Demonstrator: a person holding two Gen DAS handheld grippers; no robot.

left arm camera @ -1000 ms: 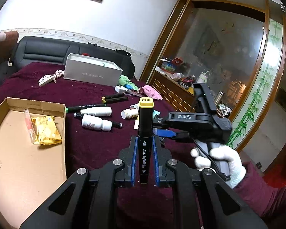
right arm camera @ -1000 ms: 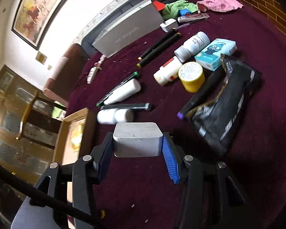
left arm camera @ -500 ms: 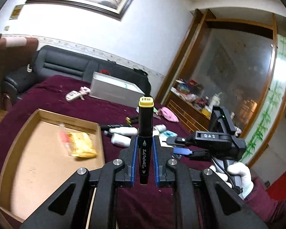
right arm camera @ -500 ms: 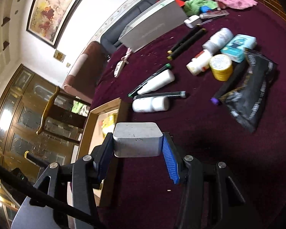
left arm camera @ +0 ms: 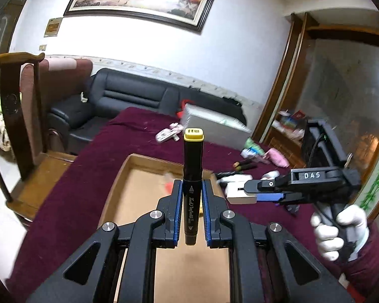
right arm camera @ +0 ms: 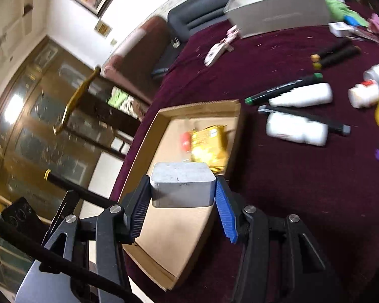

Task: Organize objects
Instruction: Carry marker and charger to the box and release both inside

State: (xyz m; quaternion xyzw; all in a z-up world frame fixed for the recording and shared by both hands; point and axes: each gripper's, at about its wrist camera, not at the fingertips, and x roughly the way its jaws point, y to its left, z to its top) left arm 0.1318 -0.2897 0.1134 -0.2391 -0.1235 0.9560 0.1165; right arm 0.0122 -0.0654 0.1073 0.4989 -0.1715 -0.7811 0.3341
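Both tools have swung over the cardboard tray (right arm camera: 202,107): left tool (left arm camera: 192,217) gripping a yellow-capped marker (left arm camera: 193,176), right tool (right arm camera: 182,202) gripping a grey tin (right arm camera: 182,186), ready for dropping.

Maroon-clothed table (right arm camera: 290,189), cardboard tray (right arm camera: 149,136), white bottles (right arm camera: 297,128), markers (right arm camera: 336,53)

Both grippers (left arm camera: 192,197) (right arm camera: 182,197) clamped, loaded

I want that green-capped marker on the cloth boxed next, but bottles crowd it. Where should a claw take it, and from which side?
Take the green-capped marker from above, probably near its green-tipped end toward the cardboard box, fingers straddling the thin barrel. It lies flat on the cloth, and a white bottle lies close along its other half, so that end offers more room.
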